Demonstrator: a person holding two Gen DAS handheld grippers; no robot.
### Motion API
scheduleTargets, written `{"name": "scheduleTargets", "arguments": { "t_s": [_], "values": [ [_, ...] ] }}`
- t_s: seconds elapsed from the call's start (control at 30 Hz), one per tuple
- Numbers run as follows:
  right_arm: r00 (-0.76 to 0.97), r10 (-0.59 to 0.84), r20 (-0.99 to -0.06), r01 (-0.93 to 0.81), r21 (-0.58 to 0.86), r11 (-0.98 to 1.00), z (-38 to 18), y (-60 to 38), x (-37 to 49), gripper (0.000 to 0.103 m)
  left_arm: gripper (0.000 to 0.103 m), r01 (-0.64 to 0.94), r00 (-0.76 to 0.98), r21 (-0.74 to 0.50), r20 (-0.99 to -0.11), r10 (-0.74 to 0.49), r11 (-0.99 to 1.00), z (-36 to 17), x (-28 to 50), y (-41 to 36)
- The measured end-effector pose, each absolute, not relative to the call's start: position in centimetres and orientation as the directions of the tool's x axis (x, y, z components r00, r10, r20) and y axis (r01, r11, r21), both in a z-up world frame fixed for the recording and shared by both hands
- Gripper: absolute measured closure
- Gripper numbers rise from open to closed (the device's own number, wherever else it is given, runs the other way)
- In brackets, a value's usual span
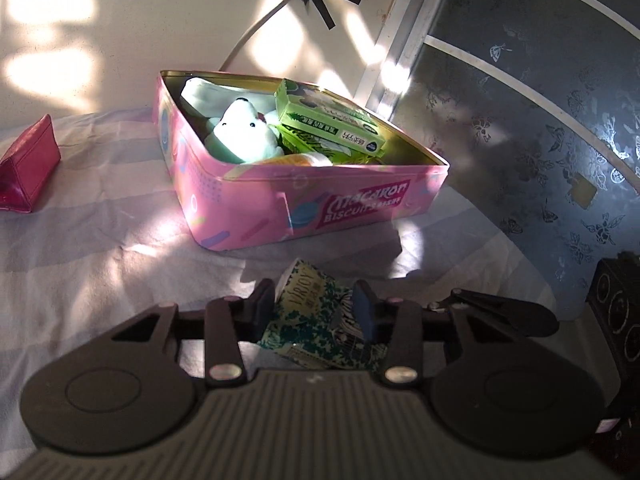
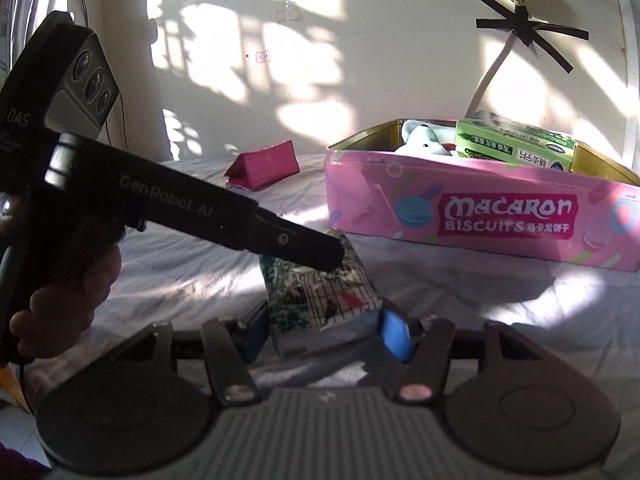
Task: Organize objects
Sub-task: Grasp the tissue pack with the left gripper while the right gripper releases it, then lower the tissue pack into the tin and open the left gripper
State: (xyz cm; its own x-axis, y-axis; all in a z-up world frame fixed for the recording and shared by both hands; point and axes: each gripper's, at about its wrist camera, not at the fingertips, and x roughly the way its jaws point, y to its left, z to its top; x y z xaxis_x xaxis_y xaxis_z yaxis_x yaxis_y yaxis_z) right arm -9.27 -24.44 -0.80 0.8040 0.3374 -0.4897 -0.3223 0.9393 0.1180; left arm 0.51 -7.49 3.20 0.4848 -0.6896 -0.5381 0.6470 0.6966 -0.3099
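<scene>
The pink rectangular Macaron Biscuits tin (image 1: 304, 204), sitting open in the middle of the left wrist view on the pale striped bedsheet (image 1: 100, 248), already holds several things: a white plush toy (image 1: 244, 132) at its left side, green cardboard boxes (image 1: 328, 120) stacked at its right, and something with an orange and white top near the front wall that is too hidden to name. So part of the sorting looks done. Two items remain outside. The soft tissue packet printed with green leaves (image 1: 316, 312) lies on the sheet just in front of the tin, at the lower centre of both views, and the red triangular pouch (image 1: 28, 168) sits well apart at the left edge of the left wrist view. The left gripper (image 1: 316, 308) is clenched on the tissue packet, its pads pressing the packet's two sides; in the right wrist view its black finger reaches in from the left onto the top of the packet (image 2: 320, 292). The right gripper (image 2: 326, 330) stands spread around the near end of the same packet; whether its blue pad (image 2: 394, 332) touches the wrapper I cannot tell. By my judgement the packet goes into the tin next, where free room looks scant, and the pouch after it.
</scene>
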Motion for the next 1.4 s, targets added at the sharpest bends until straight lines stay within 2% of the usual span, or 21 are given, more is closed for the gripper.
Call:
{"name": "scheduleTargets", "arguments": {
  "t_s": [0.13,0.23,0.33,0.43,0.47,0.57,0.7,0.87,1.0,1.4],
  "values": [
    [0.876,0.31,-0.369,-0.313,0.054,0.948,1.5,-25.0,-9.7,0.047,0.058,0.679,0.526,-0.283,-0.457,-0.718,0.678,6.8,0.8,-8.6],
    [0.915,0.261,-0.307,-0.278,-0.011,0.961,3.3,-25.7,-8.0,0.047,0.057,0.685,0.568,-0.231,-0.423,-0.706,0.691,8.5,2.1,-10.6],
    [0.935,0.228,-0.271,-0.242,-0.018,0.97,4.4,-27.1,-4.9,0.047,0.054,0.649,0.626,-0.221,-0.389,-0.676,0.728,9.7,4.8,-12.9],
    [0.951,0.181,-0.252,-0.199,-0.048,0.979,4.7,-28.0,-1.7,0.047,0.037,0.568,0.704,-0.202,-0.383,-0.597,0.798,9.7,7.2,-14.6],
    [0.954,0.172,-0.246,-0.193,-0.065,0.979,4.6,-28.1,-0.6,0.045,0.031,0.531,0.732,-0.191,-0.387,-0.56,0.826,9.5,7.9,-14.9],
    [0.964,0.131,-0.23,-0.146,-0.05,0.988,3.4,-28.9,2.0,0.026,0.03,0.433,0.786,-0.15,-0.42,-0.454,0.889,8.5,9.0,-15.1],
    [0.954,0.16,-0.254,-0.146,0.073,0.987,2.0,-30.7,1.9,0.027,0.03,0.399,0.797,-0.142,-0.435,-0.419,0.906,7.9,7.9,-13.8],
    [0.956,0.182,-0.228,-0.163,0.098,0.982,2.3,-30.9,-0.7,0.025,0.024,0.398,0.822,-0.08,-0.411,-0.394,0.914,8.1,4.4,-12.1],
    [0.959,0.176,-0.224,-0.156,0.105,0.982,2.5,-30.3,-2.9,0.024,0.023,0.382,0.844,-0.01,-0.404,-0.353,0.924,7.7,1.7,-10.8],
    [0.921,0.218,-0.324,-0.156,0.206,0.966,0.9,-27.9,-7.0,0.024,0.022,0.279,0.837,0.058,-0.503,-0.214,0.958,3.0,-1.4,-6.8]
  ]
}}
